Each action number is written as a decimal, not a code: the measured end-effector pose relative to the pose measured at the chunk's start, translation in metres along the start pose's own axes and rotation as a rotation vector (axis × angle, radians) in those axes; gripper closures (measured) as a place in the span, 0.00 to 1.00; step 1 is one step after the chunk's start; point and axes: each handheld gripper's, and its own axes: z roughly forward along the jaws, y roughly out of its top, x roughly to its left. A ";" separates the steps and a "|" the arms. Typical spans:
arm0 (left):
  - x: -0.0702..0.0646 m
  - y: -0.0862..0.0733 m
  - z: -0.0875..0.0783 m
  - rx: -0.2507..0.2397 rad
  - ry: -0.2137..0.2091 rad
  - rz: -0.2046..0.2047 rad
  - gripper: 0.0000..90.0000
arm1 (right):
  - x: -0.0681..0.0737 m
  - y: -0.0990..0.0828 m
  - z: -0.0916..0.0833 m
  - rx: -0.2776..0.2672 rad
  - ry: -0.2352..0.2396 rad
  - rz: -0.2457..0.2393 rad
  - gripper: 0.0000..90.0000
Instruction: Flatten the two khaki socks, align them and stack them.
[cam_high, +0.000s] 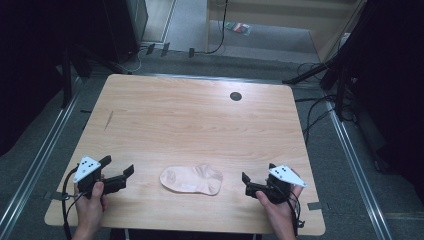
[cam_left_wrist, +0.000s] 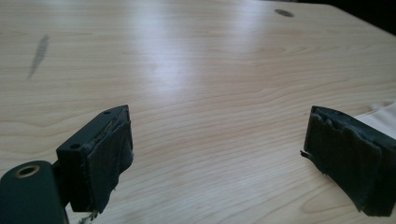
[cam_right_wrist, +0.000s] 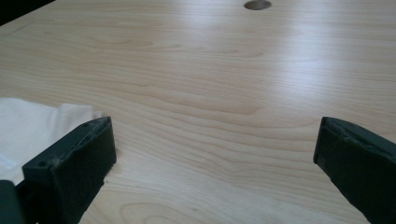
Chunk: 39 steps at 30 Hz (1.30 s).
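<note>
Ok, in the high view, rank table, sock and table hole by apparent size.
1. Table
2. Sock
3. Hole, smallest by far, even allowing that it sits farther from the camera.

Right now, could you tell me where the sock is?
In the high view the sock lies flat near the table's front edge, between the left gripper and right gripper.

No text, label, brand or number can be read anywhere in the three views; the black dots on the grey plates near the lower corners of the high view are plain marks, not writing
</note>
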 end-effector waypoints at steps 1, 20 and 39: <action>0.002 -0.001 0.000 -0.001 0.007 -0.011 0.09 | -0.003 0.000 0.000 -0.002 -0.006 0.000 0.00; 0.054 -0.011 -0.029 -0.002 0.092 -0.045 0.09 | -0.066 -0.019 -0.023 0.010 -0.113 0.044 0.00; 0.067 -0.019 -0.025 0.036 0.122 -0.068 0.04 | -0.103 -0.036 -0.044 0.017 -0.150 0.152 0.00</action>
